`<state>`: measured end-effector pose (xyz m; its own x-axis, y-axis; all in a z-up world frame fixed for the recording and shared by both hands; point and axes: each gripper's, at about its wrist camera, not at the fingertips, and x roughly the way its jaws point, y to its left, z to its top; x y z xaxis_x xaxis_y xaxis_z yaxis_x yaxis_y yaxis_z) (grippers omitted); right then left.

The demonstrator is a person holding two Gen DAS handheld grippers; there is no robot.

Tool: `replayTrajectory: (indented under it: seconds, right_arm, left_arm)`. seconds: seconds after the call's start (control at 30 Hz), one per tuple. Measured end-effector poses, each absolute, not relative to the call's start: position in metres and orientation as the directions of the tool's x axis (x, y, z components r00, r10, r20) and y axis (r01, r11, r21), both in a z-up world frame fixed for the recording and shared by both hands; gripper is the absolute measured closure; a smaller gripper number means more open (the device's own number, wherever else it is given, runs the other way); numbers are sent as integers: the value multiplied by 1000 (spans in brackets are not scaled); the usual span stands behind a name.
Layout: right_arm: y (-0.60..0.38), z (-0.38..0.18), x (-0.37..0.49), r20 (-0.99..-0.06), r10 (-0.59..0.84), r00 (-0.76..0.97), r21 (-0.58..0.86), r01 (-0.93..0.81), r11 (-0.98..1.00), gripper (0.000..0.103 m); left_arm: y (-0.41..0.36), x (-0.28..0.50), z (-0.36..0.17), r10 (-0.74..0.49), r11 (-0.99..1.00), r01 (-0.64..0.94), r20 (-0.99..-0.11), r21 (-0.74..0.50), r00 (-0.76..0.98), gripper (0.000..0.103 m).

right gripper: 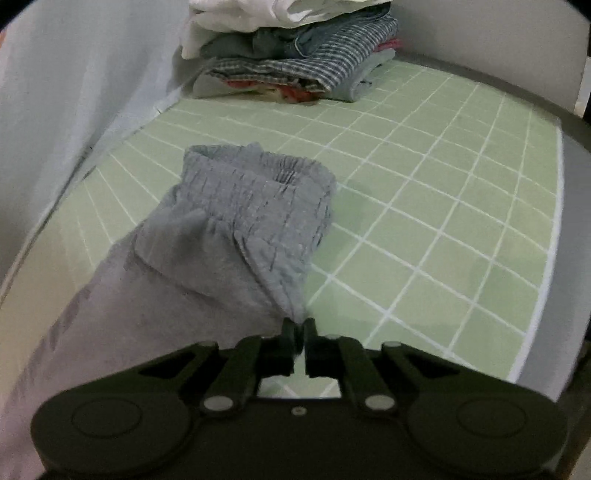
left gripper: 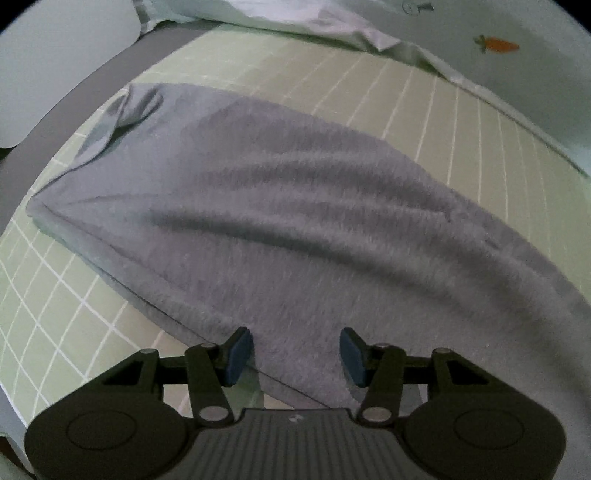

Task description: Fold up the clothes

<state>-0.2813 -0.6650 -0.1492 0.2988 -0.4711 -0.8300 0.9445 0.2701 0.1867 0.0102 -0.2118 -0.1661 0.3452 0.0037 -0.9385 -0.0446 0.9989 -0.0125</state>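
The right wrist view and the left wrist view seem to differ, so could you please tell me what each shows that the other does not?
Only the right wrist view shows the stack of folded clothes at the far end, the garment's gathered elastic waistband, and the right gripper shut on a corner of the fabric. Only the left wrist view shows the open left gripper over the cloth, the white bedding and the carrot print. Both show the grey garment lying on the green grid sheet.

Bare green grid-patterned mat [right gripper: 424,206] open to the right of the grey fleece garment [right gripper: 236,229], stack of folded striped and white clothes [right gripper: 295,55] blocking the far edge, white curtain [right gripper: 74,92] closing the left
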Motion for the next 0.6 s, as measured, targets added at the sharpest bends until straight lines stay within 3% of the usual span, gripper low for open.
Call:
replayTrajectory:
  seconds: [0.03, 0.17, 0.3, 0.6]
  right_arm:
    - [-663, -145, -277, -828, -485, 280, 158, 948, 278, 89]
    - [-663, -117, -247, -748, -597, 289, 87, 935, 345, 50]
    - [-667, -101, -203, -672, -631, 387, 63, 879, 472, 34]
    - [-691, -133, -128, -733, -522, 435, 56, 805, 591, 29]
  left_arm:
    - [-212, 12, -165, 2, 999, -38, -939, -11, 344, 43]
    - [-213, 19, -163, -3, 1000, -13, -940, -8, 342, 42]
    - [-216, 40, -147, -50, 999, 0, -919, -54, 391, 37]
    - [-239, 116, -151, -137, 988, -10, -909, -153, 393, 35]
